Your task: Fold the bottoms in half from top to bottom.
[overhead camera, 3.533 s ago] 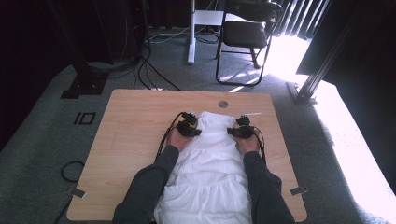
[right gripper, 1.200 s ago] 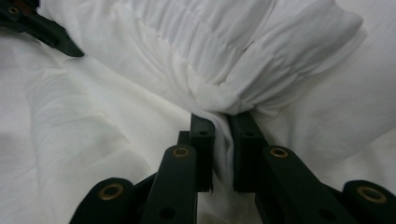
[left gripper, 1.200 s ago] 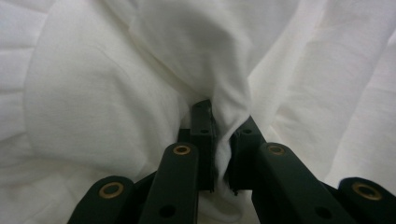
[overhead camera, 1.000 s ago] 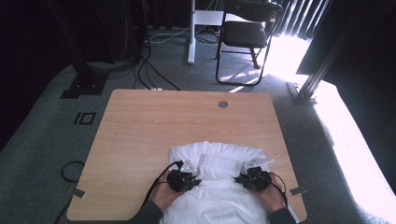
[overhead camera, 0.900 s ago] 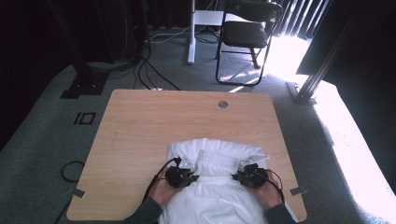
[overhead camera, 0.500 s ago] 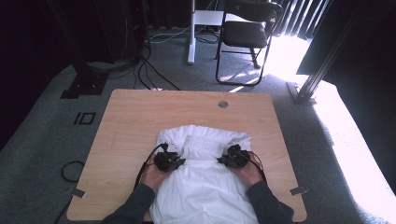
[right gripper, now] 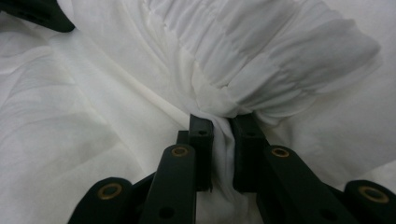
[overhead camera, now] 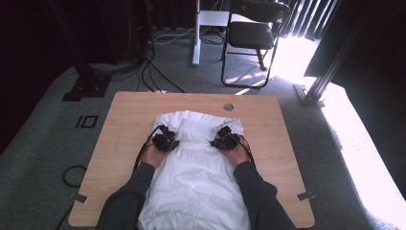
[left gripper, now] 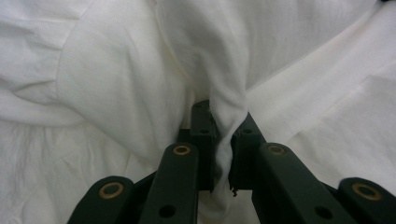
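Note:
A white garment [overhead camera: 198,172] lies spread down the middle of the wooden table [overhead camera: 124,120], its far part bunched and gathered. My left gripper [overhead camera: 168,136] sits on the garment's left side and is shut on a pinched fold of the white cloth [left gripper: 224,112]. My right gripper [overhead camera: 221,136] sits on the right side, shut on a gathered, pleated edge of the garment [right gripper: 252,70]. Both hands rest on the cloth, forearms coming in from the near edge.
A round grommet hole [overhead camera: 228,106] lies in the table's far edge. A black chair [overhead camera: 253,33] and a white post [overhead camera: 196,33] stand on the carpet beyond. Cables [overhead camera: 153,72] trail on the floor at far left. Bare wood flanks the garment.
Both grippers have moved away from the near edge toward the table's middle, drawing the held cloth with them. The garment now reaches farther up the table, and its far part is more bunched.

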The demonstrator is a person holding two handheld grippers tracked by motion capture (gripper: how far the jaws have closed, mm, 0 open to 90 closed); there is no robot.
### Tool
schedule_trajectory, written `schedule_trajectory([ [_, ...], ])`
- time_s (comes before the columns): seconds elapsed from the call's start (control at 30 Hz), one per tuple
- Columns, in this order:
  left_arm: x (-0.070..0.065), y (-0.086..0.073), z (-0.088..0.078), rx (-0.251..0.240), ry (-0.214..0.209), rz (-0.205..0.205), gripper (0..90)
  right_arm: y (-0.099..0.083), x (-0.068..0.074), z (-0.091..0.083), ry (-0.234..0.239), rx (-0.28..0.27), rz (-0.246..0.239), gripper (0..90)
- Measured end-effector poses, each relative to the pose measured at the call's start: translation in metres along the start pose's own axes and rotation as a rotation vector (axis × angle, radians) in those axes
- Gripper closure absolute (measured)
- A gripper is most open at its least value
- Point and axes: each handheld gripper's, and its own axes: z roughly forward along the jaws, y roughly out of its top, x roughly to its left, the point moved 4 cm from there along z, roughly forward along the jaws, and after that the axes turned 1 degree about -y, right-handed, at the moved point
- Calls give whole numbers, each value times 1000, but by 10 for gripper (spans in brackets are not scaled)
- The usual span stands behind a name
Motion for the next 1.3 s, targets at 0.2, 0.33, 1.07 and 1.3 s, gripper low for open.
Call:
schedule_trajectory([
  [0.2,2,25,19,-9,2,-24,837,14,-29,4,-60,8,55,803],
  [0.33,-2,33,24,-1,9,-23,833,14,-45,3,-72,-21,141,807],
  [1.07,13,66,19,-82,-172,-166,639,9,-49,-2,-51,-62,154,772],
  [1.3,11,68,14,-77,-165,-136,828,19,-53,-15,-17,-110,180,414],
])
